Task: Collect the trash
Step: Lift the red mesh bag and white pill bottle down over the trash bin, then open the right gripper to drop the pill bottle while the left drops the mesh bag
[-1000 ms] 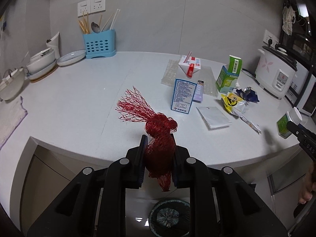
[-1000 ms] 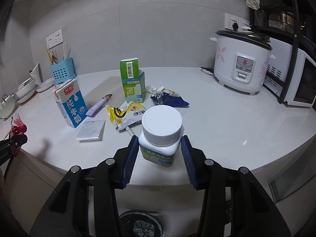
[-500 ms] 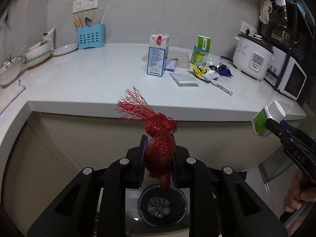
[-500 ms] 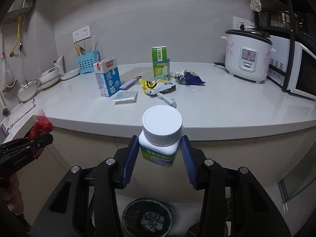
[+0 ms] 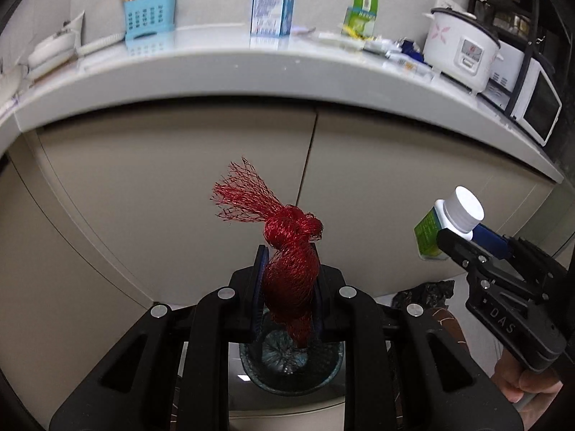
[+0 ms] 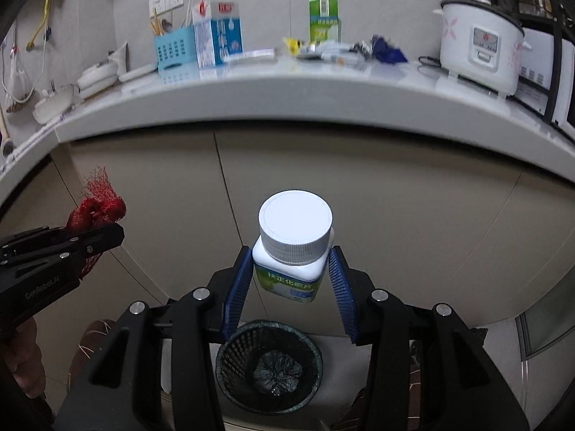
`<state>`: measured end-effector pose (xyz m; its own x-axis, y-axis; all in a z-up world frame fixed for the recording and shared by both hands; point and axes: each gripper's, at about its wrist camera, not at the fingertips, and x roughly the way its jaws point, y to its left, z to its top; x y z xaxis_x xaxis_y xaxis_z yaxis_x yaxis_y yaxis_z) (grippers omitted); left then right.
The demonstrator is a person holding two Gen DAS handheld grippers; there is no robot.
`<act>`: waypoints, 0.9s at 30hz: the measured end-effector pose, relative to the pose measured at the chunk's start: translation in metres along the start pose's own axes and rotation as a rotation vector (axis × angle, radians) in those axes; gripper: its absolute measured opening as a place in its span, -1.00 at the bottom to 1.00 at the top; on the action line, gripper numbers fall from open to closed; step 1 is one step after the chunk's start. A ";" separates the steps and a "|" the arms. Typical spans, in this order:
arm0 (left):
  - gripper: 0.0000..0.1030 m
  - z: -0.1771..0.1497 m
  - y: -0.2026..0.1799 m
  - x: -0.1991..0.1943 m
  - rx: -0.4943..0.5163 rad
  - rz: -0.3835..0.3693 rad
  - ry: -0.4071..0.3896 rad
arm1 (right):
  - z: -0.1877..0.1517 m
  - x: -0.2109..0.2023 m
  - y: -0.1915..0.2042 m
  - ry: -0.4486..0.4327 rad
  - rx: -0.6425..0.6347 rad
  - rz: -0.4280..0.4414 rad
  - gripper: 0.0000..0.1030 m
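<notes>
- Both of my grippers are clamped on trash: my left gripper (image 5: 287, 280) has its jaws pressed in on a red mesh net (image 5: 287, 251), and my right gripper (image 6: 289, 280) has its blue pads (image 6: 235, 287) closed against the sides of a white-capped pill bottle (image 6: 293, 248).
- Below each gripper sits the black mesh wastebasket (image 6: 269, 366) on the floor, lined with a dark bag; the net's lower tail hangs over its opening in the left wrist view, and the bottle is above its far rim in the right wrist view.
- Behind the wastebasket stand beige cabinet doors (image 5: 179, 197).
- Above the wastebasket, on the white countertop (image 6: 287, 97), remain a blue milk carton (image 6: 217, 34), a green carton (image 6: 323, 18) and crumpled wrappers (image 6: 359, 50).
- Further right of the wastebasket, on the same countertop, stands a white rice cooker (image 6: 481, 43); to the left, a blue utensil caddy (image 6: 174, 50).
</notes>
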<state>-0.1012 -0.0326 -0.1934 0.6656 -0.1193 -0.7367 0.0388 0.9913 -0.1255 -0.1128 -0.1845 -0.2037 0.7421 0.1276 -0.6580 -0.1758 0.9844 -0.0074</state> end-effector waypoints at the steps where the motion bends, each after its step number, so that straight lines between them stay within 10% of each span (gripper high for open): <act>1: -0.61 -0.004 0.002 0.008 -0.006 0.003 0.013 | -0.006 0.007 0.001 0.012 -0.001 -0.005 -0.19; 27: -0.61 -0.109 0.061 0.214 -0.096 0.063 0.274 | -0.118 0.213 0.022 0.447 0.036 0.060 -0.19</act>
<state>-0.0371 -0.0034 -0.4310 0.4380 -0.0812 -0.8953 -0.0757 0.9890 -0.1267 -0.0348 -0.1499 -0.4328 0.3773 0.1277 -0.9173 -0.1813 0.9815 0.0621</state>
